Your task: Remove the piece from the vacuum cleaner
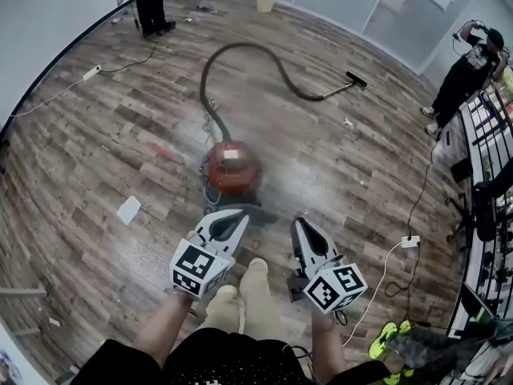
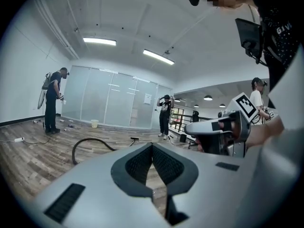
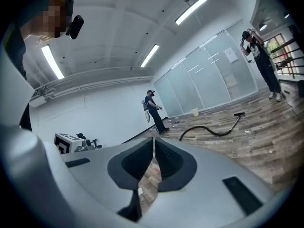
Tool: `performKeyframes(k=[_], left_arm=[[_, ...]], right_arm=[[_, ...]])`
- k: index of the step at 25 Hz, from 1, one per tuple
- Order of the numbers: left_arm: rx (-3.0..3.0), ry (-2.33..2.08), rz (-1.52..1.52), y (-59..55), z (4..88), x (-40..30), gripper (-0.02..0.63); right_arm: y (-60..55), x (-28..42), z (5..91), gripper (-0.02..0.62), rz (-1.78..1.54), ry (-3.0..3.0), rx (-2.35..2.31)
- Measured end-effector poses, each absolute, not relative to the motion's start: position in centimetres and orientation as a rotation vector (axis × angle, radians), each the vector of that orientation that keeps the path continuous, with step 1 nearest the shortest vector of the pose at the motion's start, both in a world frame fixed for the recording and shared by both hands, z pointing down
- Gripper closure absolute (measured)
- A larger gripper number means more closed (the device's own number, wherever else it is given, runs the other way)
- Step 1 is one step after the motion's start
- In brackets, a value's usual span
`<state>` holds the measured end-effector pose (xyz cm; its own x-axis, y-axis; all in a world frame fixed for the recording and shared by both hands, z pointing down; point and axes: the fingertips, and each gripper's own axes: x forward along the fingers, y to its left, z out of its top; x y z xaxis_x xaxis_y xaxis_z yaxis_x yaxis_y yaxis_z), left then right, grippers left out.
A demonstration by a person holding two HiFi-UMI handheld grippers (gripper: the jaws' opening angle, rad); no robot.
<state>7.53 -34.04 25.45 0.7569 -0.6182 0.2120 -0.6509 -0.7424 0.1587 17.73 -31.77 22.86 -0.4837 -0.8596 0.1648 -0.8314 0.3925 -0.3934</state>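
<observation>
A red canister vacuum cleaner (image 1: pixel 231 167) stands on the wood floor just ahead of me. Its black hose (image 1: pixel 240 48) loops away and ends in a floor nozzle (image 1: pixel 356 79). My left gripper (image 1: pixel 243 213) is shut and empty, its tip just short of the canister's near side. My right gripper (image 1: pixel 298 221) is also shut and empty, to the right of the canister. In the left gripper view the closed left gripper (image 2: pixel 152 145) points past the hose (image 2: pixel 88 144). The right gripper view shows the closed right gripper (image 3: pixel 154 152), the hose (image 3: pixel 209 129) and the nozzle (image 3: pixel 239 113).
A white sheet (image 1: pixel 128 209) lies on the floor at the left. A power strip (image 1: pixel 410 241) with a white cable lies at the right. One person (image 1: pixel 148 2) stands far left, another (image 1: pixel 469 70) by the railing (image 1: pixel 489 127). A bucket (image 1: pixel 266 2) is by the far wall.
</observation>
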Motion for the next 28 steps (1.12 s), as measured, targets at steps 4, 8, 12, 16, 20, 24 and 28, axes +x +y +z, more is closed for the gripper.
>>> performKeyframes(k=[4, 8, 12, 16, 20, 24, 28], left_arm=[[2.728, -1.036, 0.205, -37.2, 28.9, 8.6, 0.597], [2.715, -1.064, 0.168, -39.5, 33.1, 9.1, 0.597], [2.719, -1.055, 0.146, -41.0, 37.8, 9.6, 0.597], [2.750, -1.036, 0.147, -41.8, 42.7, 10.3, 0.597], [2.779, -1.043, 0.123, -42.9, 47.9, 10.1, 0.597], [2.807, -1.061, 0.053, -43.8, 52.5, 9.1, 0.597], [2.834, -1.057, -0.044, -44.7, 57.4, 8.3, 0.597]], right_arm=[[-35.0, 19.1, 26.0, 0.583, -0.641, 2.598, -1.539], [-37.2, 20.3, 30.7, 0.583, -0.659, 2.613, -1.530], [-38.8, 21.2, 35.8, 0.583, -0.680, 2.603, -1.522], [-39.7, 22.0, 41.2, 0.583, -0.672, 2.573, -1.524], [-40.5, 22.4, 46.5, 0.583, -0.613, 2.555, -1.517], [-41.1, 22.8, 51.6, 0.583, -0.525, 2.554, -1.498], [-41.6, 23.0, 56.9, 0.583, -0.447, 2.569, -1.451]])
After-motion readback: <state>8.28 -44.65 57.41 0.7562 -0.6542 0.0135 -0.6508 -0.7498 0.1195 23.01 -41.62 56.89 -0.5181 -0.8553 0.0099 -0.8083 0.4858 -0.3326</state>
